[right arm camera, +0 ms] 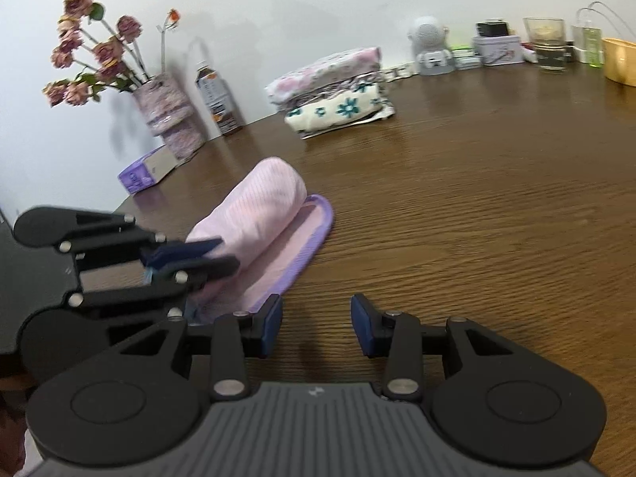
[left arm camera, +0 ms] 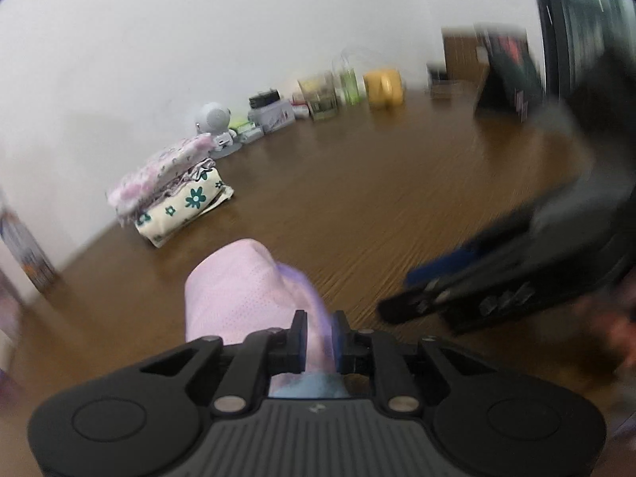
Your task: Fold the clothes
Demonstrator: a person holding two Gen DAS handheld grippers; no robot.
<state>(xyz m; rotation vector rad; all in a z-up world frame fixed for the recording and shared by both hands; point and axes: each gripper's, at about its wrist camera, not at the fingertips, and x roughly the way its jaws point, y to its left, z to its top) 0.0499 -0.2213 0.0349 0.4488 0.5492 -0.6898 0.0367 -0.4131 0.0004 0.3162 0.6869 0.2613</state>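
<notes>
Left claw (right arm camera: 222,256) pinches pink cloth (right arm camera: 258,214); bare table (right arm camera: 477,218) rightward.

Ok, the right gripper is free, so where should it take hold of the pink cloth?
Probably the flat purple-edged flap lying on the table beside the folded-over bulge of the pink cloth. Come in low from the near right side; that edge is thin and exposed, and the left gripper already occupies the near end.

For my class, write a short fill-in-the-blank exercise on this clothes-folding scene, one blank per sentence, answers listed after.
1. The left gripper is closed on the ____ cloth.
2. The right gripper holds ____ between its fingers.
3. The folded clothes lie in a ____ near the wall.
4. The vase holds dried ____.

Missing words: pink; nothing; stack; flowers
</notes>
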